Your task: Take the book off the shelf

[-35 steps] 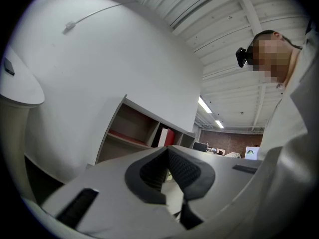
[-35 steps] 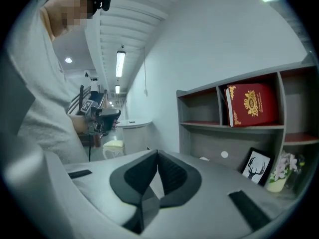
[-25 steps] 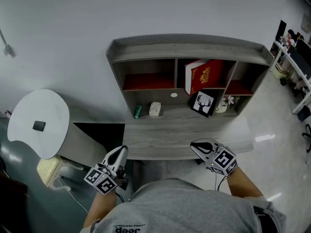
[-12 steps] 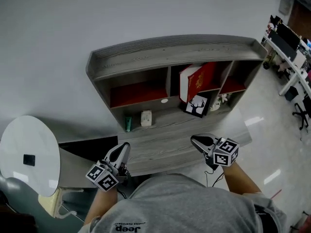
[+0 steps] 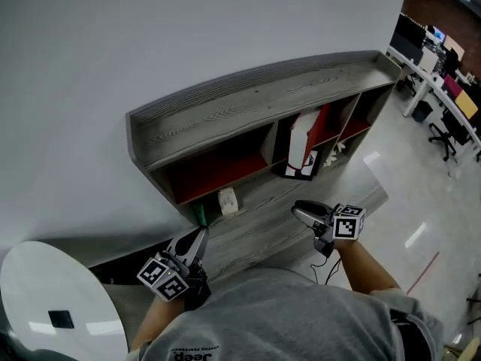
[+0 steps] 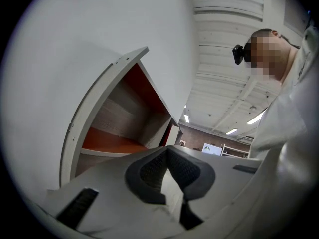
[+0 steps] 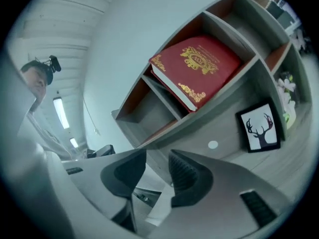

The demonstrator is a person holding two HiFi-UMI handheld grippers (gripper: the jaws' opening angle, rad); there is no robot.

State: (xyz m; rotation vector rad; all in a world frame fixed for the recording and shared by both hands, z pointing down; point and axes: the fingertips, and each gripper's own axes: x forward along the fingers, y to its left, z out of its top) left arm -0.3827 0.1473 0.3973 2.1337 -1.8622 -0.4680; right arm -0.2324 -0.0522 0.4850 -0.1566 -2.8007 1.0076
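Observation:
A red book (image 7: 197, 66) with gold ornament leans in the middle upper compartment of the grey wooden shelf (image 5: 248, 107); in the head view the red book (image 5: 310, 134) shows as a red and white sliver. My right gripper (image 7: 153, 171) hangs in front of the shelf, well short of the book, its jaws opening with nothing between them. In the head view the right gripper (image 5: 302, 210) hovers over the desk surface. My left gripper (image 6: 167, 158) is shut and empty, pointing at the shelf's left end; in the head view the left gripper (image 5: 197, 239) sits near the desk's front edge.
A framed deer picture (image 7: 259, 126) leans on the desk below the book, with a small flower pot (image 7: 290, 101) to its right. A green object (image 5: 201, 215) and a white box (image 5: 228, 200) stand under the left compartment. A white round table (image 5: 52, 299) is at lower left.
The head view has swung, so the shelf now looks tilted and shifted up-right. Both grippers stay low before the desk.

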